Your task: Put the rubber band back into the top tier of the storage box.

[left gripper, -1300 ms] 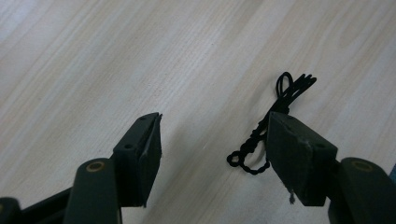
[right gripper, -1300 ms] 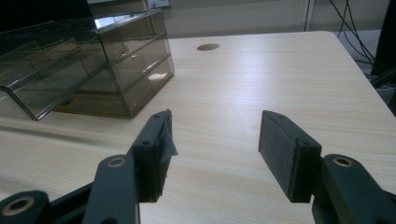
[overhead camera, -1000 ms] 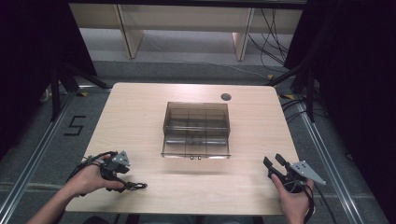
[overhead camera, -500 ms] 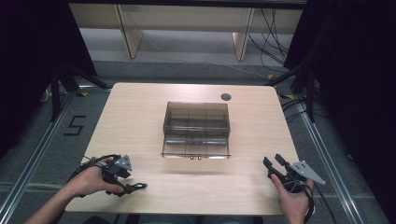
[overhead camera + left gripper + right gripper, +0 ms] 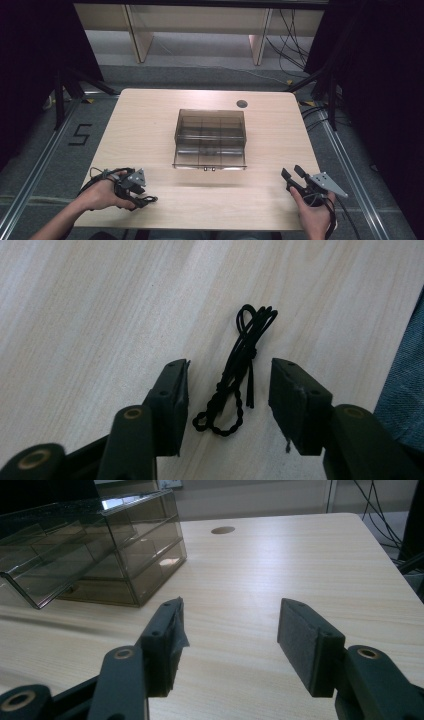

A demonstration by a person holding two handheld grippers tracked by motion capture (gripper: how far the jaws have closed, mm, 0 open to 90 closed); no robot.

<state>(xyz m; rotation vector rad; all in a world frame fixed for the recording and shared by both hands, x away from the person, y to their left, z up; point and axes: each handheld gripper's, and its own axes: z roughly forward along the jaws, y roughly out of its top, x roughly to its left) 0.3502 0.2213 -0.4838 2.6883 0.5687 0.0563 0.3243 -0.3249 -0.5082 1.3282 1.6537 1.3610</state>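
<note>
A person seated at the lower edge of the high view holds a two-jaw gripper in each hand over a pale wooden table (image 5: 150,120). At centre frame stands a smoked, see-through plastic drawer organiser (image 5: 210,138), its inner dividers visible through the top, with a round cable hole (image 5: 242,104) in the tabletop just up and right of it.

At lower left of the high view, the left gripper (image 5: 134,192) rests low over the table near its front edge, the hand (image 5: 97,195) wrapped around it and its cable looping beside it. In the left gripper view its jaws stand apart, pointing down at the wood, and a small bundle of black cord (image 5: 237,372), knotted and twisted at its lower end and looped at its upper end, lies on the table in the gap between them, touching neither pad. A patch of blue-grey fabric (image 5: 402,385) shows at the right edge of that view.

At lower right of the high view, the right gripper (image 5: 295,174) is held in the other hand (image 5: 314,215), well apart from the organiser, its grey plate on top. In the right gripper view its jaws are spread wide over bare wood, empty, with the organiser (image 5: 92,550) in the upper left of the frame and the cable hole (image 5: 223,530) beyond.
</note>
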